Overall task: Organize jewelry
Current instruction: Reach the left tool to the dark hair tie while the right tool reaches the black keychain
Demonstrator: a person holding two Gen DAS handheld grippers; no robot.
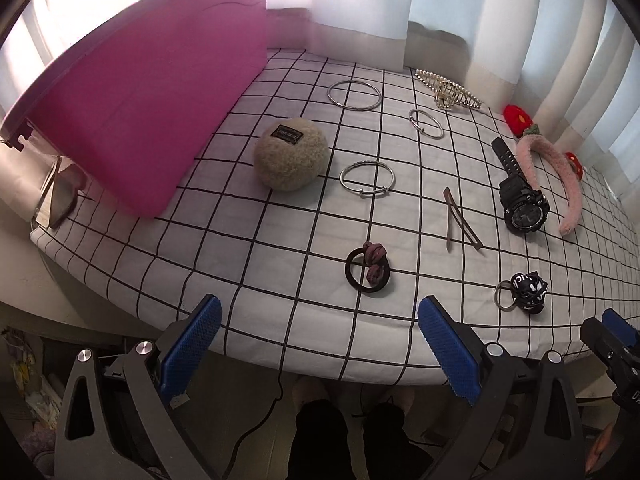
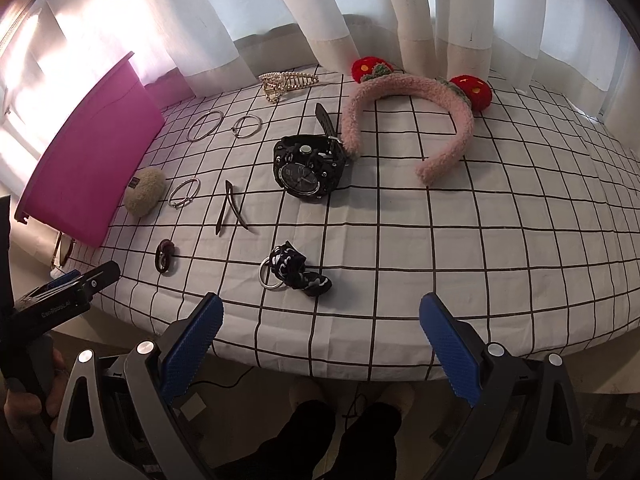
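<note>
We find bare table (image 2: pixel 500 240) toward 2 o'clock; the pink bin (image 1: pixel 152 112) walls off 10 o'clock, with bangles (image 1: pixel 354 95) scattered near 12.

Box (image 1: pixel 160 92) left on table (image 1: pixel 280 320), bangles (image 1: pixel 354 95) behind, watch (image 1: pixel 520 196) beside headband (image 1: pixel 560 184) right

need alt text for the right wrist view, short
An open right gripper hovers at the near edge of a table under a grid-checked cloth, nothing between its blue jaws. Ahead lie a black watch, a pink headband, silver bangles, hair ties, and a pink bin at left.
</note>
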